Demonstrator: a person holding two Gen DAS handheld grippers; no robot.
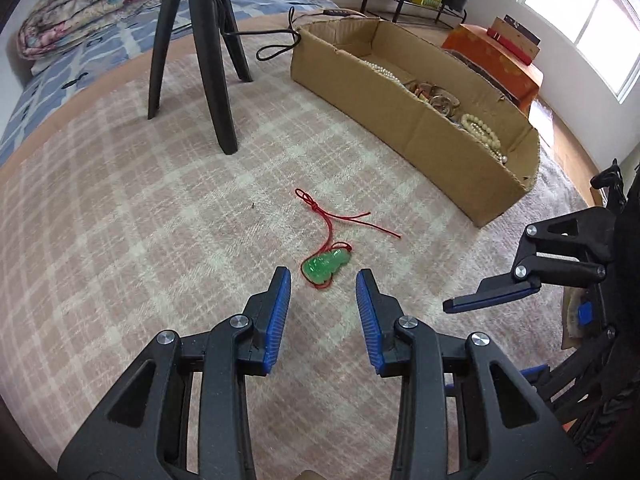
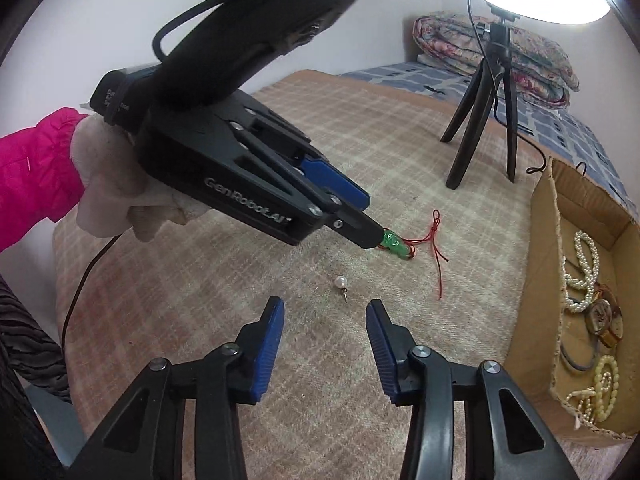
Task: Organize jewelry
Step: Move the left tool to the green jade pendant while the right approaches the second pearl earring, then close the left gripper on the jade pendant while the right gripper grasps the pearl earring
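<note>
Plaid blanket (image 1: 120,240) mostly cleared, cardboard box (image 1: 420,128) holding beads: left-wrist view, left gripper (image 1: 323,280) part-open, empty, green pendant (image 1: 326,266) near box; right-wrist view, right gripper (image 2: 325,308) part-open, empty, pearl earring (image 2: 340,282) short of box, both unstowed.

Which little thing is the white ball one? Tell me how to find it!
Start at the long cardboard box on the pink checked blanket. Beside it lies a green pendant; nearer sits the pearl earring, alone, round, white, with a tiny hook.
</note>
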